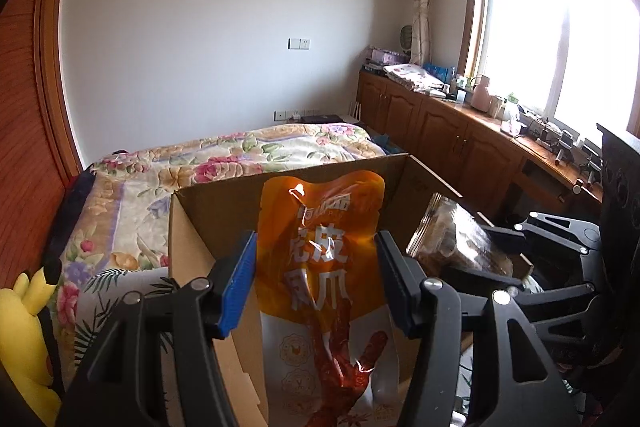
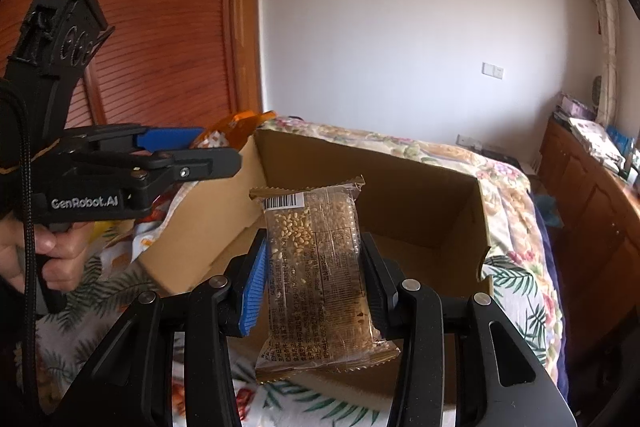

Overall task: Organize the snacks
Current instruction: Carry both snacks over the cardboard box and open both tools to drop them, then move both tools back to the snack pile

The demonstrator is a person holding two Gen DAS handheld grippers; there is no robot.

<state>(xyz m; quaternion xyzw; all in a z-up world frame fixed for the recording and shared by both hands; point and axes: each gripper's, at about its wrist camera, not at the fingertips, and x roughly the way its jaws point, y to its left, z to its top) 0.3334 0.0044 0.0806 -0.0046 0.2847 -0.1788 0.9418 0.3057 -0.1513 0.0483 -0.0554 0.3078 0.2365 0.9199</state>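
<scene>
My left gripper (image 1: 316,283) is shut on an orange snack pouch (image 1: 324,267) with white lettering, held upright over the left wall of an open cardboard box (image 1: 224,199). My right gripper (image 2: 314,279) is shut on a clear packet of puffed grain (image 2: 316,267) with a barcode, held above the open box (image 2: 420,187), whose inside shows bare cardboard. The left gripper (image 2: 216,151) shows at the left of the right wrist view with the orange pouch (image 2: 240,125) in it. The right gripper (image 1: 504,255) and its packet (image 1: 456,239) show at the right of the left wrist view.
The box rests on a bed with a floral blanket (image 1: 208,163). A yellow plush toy (image 1: 24,339) lies at the bed's left. Other snack packs (image 2: 152,227) lie on the bed left of the box. Wooden cabinets (image 1: 452,131) with clutter run under the window at right.
</scene>
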